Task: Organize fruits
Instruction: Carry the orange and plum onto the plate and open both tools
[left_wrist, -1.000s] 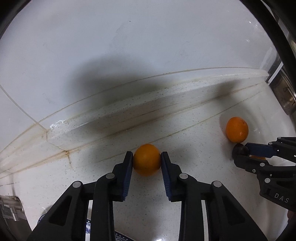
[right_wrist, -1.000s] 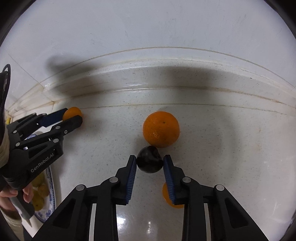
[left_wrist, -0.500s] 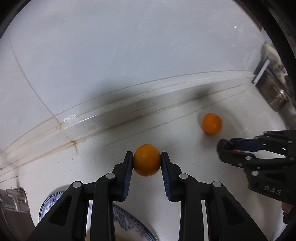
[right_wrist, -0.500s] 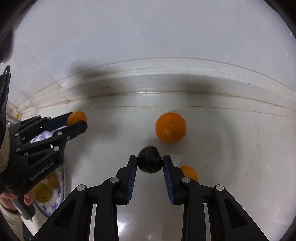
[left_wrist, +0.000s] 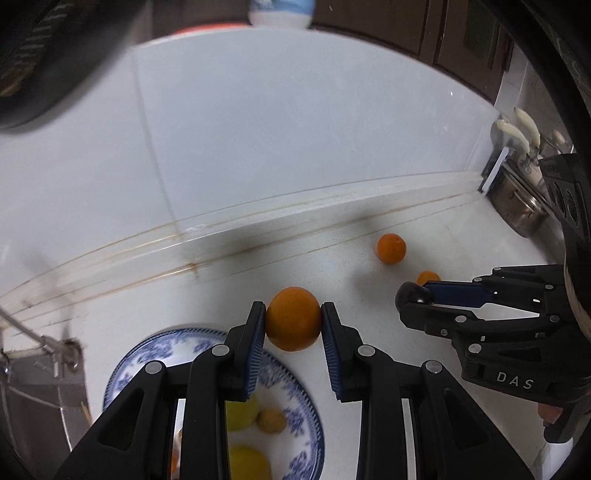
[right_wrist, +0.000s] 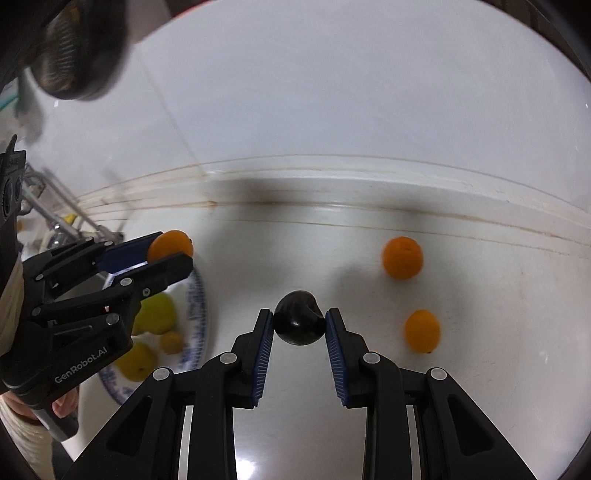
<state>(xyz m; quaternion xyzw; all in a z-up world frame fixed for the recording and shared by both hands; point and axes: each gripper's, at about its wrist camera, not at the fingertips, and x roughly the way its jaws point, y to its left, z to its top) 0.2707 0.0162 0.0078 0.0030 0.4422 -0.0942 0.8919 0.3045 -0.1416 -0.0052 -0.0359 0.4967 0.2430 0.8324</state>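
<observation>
My left gripper (left_wrist: 293, 319) is shut on an orange (left_wrist: 293, 318), held in the air just past the rim of a blue-and-white plate (left_wrist: 162, 345). My right gripper (right_wrist: 299, 323) is shut on a dark, glossy round fruit (right_wrist: 298, 322), also off the counter. In the right wrist view the left gripper (right_wrist: 173, 254) shows at the left with its orange (right_wrist: 170, 244) over the plate (right_wrist: 197, 295). In the left wrist view the right gripper (left_wrist: 415, 297) shows at the right, holding the dark fruit (left_wrist: 413, 295). On the plate lie yellow-green fruits (right_wrist: 157, 314) and a small brownish one (left_wrist: 271, 420).
Two oranges lie loose on the white speckled counter: a larger one (right_wrist: 402, 257) near the backsplash ledge and a smaller one (right_wrist: 422, 330) nearer me. A metal pot and utensils (left_wrist: 521, 206) stand at the far right. A sink edge with a metal rack (left_wrist: 40, 354) lies left of the plate.
Both grippers have lifted and drawn back with their fruit still held. The plate has come into view under the left gripper. The loose oranges look smaller and farther off.
</observation>
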